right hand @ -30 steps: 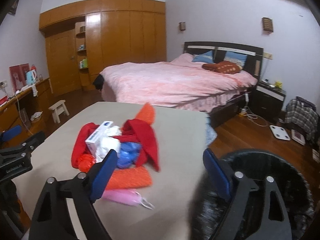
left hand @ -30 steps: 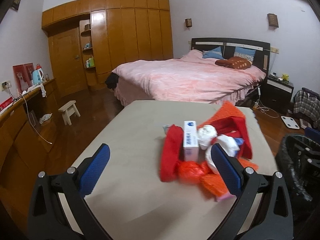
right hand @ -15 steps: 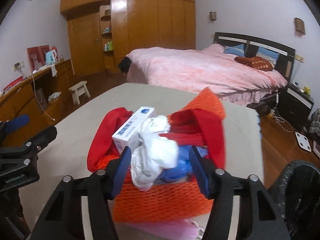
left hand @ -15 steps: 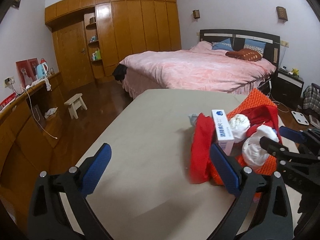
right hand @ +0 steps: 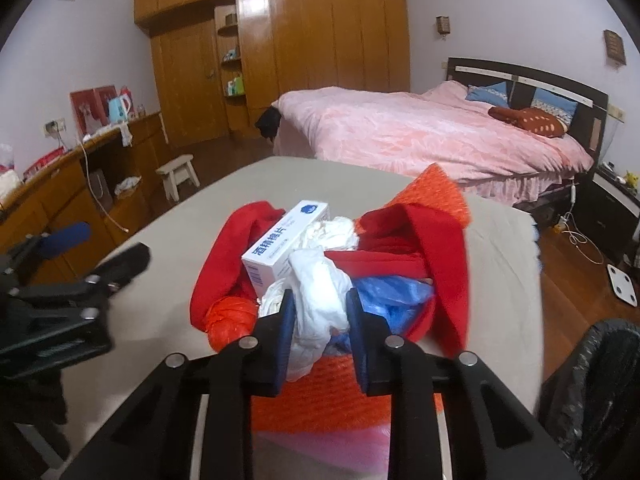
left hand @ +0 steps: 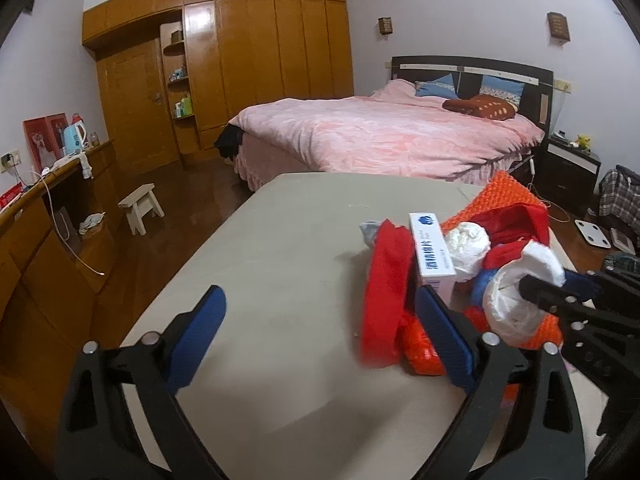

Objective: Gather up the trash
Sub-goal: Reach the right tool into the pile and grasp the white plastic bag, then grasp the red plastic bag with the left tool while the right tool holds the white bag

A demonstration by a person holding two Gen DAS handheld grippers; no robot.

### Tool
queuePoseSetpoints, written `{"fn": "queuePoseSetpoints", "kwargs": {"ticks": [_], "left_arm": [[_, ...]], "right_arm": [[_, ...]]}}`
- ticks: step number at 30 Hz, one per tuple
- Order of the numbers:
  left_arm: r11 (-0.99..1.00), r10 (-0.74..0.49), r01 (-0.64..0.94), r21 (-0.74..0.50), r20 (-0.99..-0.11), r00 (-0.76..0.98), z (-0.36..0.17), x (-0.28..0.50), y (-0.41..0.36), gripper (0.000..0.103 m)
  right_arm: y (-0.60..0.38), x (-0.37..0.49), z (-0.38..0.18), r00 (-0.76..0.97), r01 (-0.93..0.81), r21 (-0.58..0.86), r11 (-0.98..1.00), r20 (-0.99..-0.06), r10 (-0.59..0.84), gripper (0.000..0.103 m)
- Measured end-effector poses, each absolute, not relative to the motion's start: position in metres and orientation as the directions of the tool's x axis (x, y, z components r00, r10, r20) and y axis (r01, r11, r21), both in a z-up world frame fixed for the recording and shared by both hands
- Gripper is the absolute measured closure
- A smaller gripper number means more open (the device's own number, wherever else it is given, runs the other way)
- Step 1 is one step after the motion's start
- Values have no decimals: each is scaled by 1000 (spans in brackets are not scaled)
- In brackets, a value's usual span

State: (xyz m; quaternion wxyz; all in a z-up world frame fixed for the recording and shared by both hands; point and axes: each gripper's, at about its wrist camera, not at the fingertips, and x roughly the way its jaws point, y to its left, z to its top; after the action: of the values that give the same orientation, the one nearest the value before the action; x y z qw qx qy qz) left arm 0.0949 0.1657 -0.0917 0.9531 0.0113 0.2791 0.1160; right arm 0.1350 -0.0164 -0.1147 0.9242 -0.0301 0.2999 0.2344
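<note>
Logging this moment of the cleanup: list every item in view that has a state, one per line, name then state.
right gripper: jaws just closing, pads pressing the white crumpled wad.
left gripper: open, nothing between its jaws, over bare table.
white crumpled wad: gripped, still on the pile.
white box: closed, lying on the pile.
black-lined bin: open-topped, beside the table.
wardrobe door: closed.

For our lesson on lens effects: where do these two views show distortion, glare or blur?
Left wrist view: wardrobe lines bow, corners go dark, door panels carry glare. Right wrist view: same bowing; the left gripper at the edge looks blurred, the white bag sharp.
</note>
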Motion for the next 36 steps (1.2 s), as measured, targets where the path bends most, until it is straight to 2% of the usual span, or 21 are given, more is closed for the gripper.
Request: {"fn": "queuePoseSetpoints", "kwargs": {"ticks": [1, 6, 18, 23, 29, 36], "left_arm": [[975, 217, -204, 84, -535, 817, -93, 95, 162, 20], [987, 159, -150, 64, -570, 806, -105, 101, 145, 23], [997, 67, -33, 64, -661, 747, -149, 126, 103, 41], [999, 36, -2, 49, -710, 704, -160, 136, 101, 54], [1000, 17, -6, 18, -691, 723, -155, 131, 106, 73], [1000, 30, -25, 18, -623, 782, -123, 118, 109, 77]], "right_arm": [[-21, 132, -113, 715, -444, 90, 891, -564, 413, 77], [-37, 126, -110, 733, -413, 84, 907, -560, 386, 77], [-71, 130, -125, 734, -345, 87, 935, -595, 326, 77], [-70, 130, -131, 723, -349, 96, 932, -605, 333, 77], [-72, 128, -128, 725, -354, 98, 930, -600, 338, 77], [-77, 120, -113, 744, -360, 99, 928, -570, 350, 77]]}}
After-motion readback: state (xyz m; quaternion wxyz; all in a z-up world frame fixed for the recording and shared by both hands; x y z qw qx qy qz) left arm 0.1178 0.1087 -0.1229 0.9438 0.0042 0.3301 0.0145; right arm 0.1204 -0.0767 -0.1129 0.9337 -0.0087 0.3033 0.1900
